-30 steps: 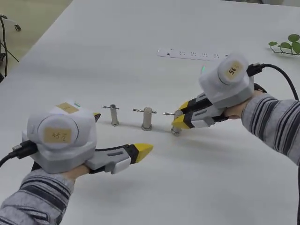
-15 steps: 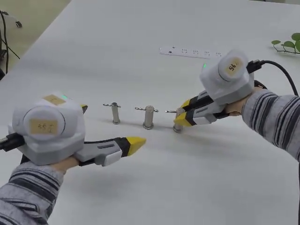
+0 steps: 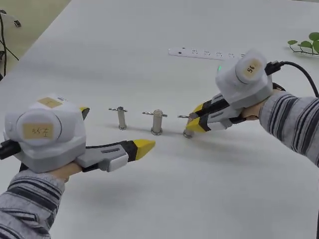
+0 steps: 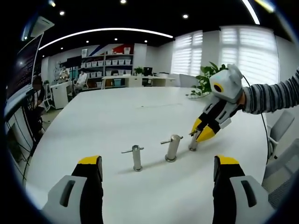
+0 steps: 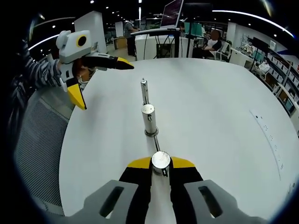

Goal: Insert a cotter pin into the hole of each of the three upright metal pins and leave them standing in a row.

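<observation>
The right claw (image 3: pixel 194 120) still grips the third pin (image 3: pixel 187 132), its cotter (image 3: pixel 182 116) in, while the open left claw (image 4: pixel 156 164) retreats, so the task looks nearly finished.

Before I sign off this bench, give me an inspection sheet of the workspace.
Surface: white table, plain.
Job's things: left pin, middle pin and right pin upright in a row, a cotter in each.
Clutter: power strip; plant at the far right.
Grippers: left gripper open, short of the pins; right gripper shut on right pin.
Cables: black cable from right gripper.
Surroundings: office with shelves, blinds, people at desks.
</observation>
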